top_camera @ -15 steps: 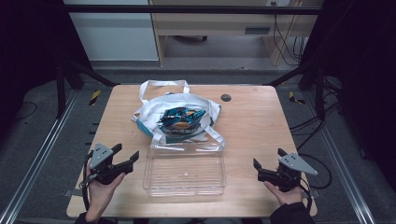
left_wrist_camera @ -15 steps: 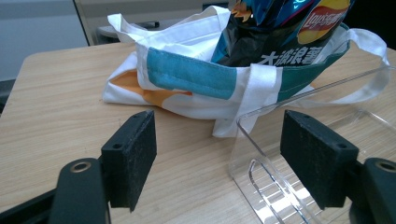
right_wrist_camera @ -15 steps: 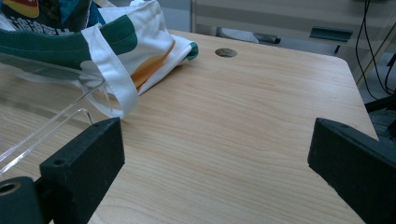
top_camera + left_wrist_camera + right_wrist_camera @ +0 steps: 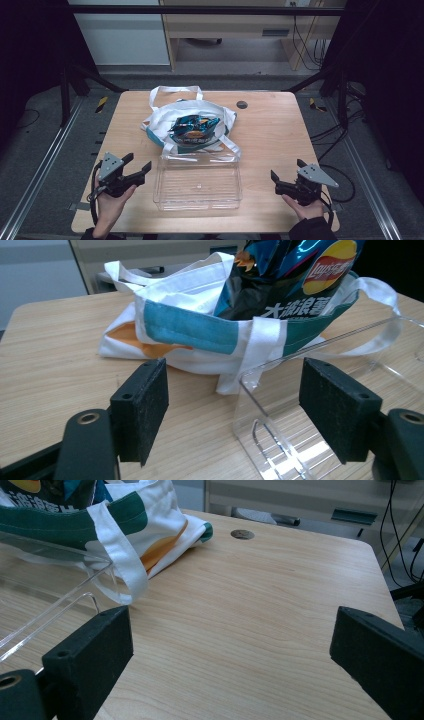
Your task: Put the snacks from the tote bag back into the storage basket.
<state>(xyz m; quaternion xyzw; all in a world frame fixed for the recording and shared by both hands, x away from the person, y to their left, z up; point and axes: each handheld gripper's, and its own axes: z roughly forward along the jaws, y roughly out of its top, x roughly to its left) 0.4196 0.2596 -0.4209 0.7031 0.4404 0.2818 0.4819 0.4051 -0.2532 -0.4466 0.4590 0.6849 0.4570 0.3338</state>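
A white cloth tote bag (image 4: pixel 167 120) with teal and orange panels lies in the middle of the wooden table (image 4: pixel 270 130). A dark blue chip packet (image 4: pixel 194 126) sticks out of its mouth, seen close in the left gripper view as chip packet (image 4: pixel 295 275) above the bag (image 4: pixel 190 330). A clear plastic tray (image 4: pixel 197 184) sits just in front of the bag, its corner (image 4: pixel 280 435) near my left jaws. My left gripper (image 4: pixel 137 169) rests open at the tray's left. My right gripper (image 4: pixel 286 175) rests open at the tray's right, nothing between its jaws.
A small dark round hole (image 4: pixel 242 104) sits in the tabletop behind the bag, also hole (image 4: pixel 242 534) in the right gripper view. The bag's strap (image 4: pixel 122 565) drapes over the tray's edge. Cables and dark frame posts stand beyond the table's right side.
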